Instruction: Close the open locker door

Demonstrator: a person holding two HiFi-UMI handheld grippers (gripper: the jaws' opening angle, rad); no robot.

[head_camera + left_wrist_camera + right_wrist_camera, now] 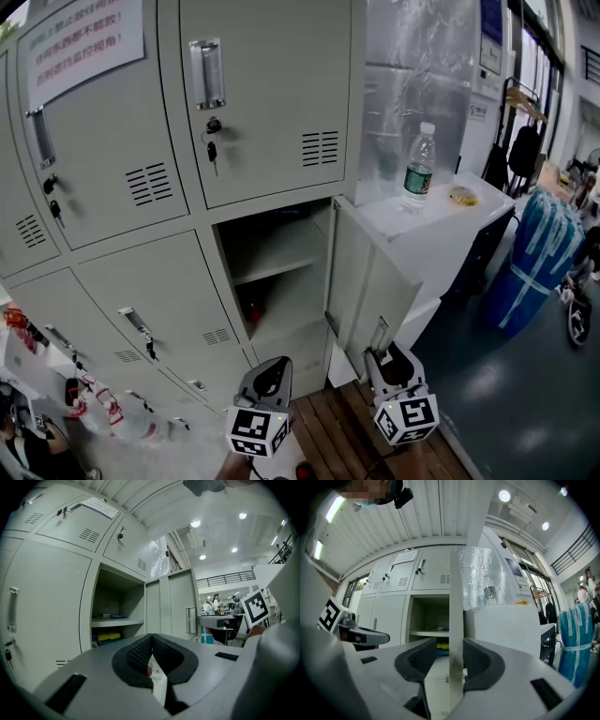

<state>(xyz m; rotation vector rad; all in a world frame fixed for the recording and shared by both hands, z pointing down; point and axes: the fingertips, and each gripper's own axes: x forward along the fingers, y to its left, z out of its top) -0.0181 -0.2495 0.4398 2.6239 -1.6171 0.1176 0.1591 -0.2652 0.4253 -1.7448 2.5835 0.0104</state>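
Grey locker bank; lower locker door stands swung open. Right tongs straddle its free edge, narrow, small gap one side. Left tongs closed together.

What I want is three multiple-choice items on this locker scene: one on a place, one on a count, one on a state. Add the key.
1. The water bottle stands:
A. on the white counter beside the lockers
B. inside a locker
C. on the floor

2. Shelves inside the open locker:
A. one
B. three
C. none

3. The right gripper has its jaws:
A. closed together on nothing
B. apart, with the open door's edge between them
C. around the bottle

Key:
1 A, the bottle rises from the countertop in the head view.
2 A, a single shelf crosses the compartment.
3 B, the right gripper view shows the edge between separated pads.
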